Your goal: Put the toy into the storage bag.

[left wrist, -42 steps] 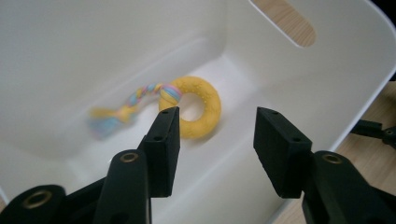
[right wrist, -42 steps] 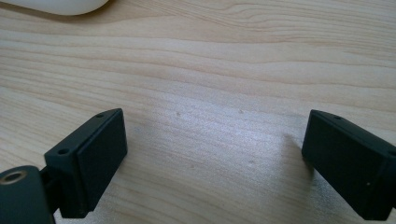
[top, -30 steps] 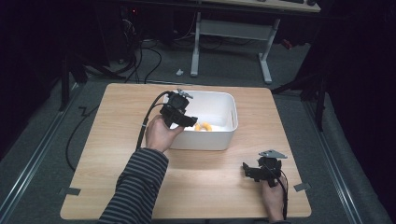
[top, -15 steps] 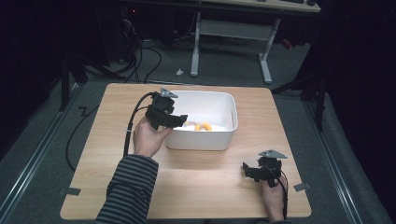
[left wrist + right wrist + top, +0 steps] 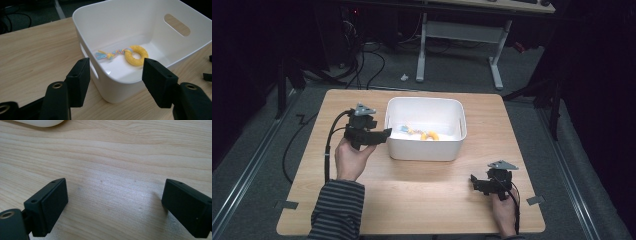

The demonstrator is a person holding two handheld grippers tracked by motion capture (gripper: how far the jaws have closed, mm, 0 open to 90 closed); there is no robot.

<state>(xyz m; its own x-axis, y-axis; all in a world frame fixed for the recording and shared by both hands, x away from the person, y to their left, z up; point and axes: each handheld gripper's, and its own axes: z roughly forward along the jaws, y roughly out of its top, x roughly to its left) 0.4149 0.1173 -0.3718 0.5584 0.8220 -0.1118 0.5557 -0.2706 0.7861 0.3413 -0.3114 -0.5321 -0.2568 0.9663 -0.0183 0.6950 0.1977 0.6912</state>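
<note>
A yellow ring toy (image 5: 136, 55) with a braided rope tail lies on the floor of the white bin (image 5: 112, 27); from above, the toy (image 5: 429, 135) sits near the bin's (image 5: 424, 100) front wall. My left gripper (image 5: 382, 134) hovers just outside the bin's left wall, pointing toward it. Its jaws have just been opening and nothing is between them. In its own view the left gripper (image 5: 116, 66) frames the bin's near corner. My right gripper (image 5: 473, 179) rests low at the table's front right, open. The right gripper (image 5: 113, 192) spans bare wood.
The bin stands in the middle of a light wooden table (image 5: 362, 200). A cable (image 5: 329, 150) trails from the left gripper over the table's left side. Desk legs and more cables stand on the dark floor behind.
The left hand has drawn its gripper leftward, from over the bin's left rim to the table beside the bin. The right hand has stayed put.
</note>
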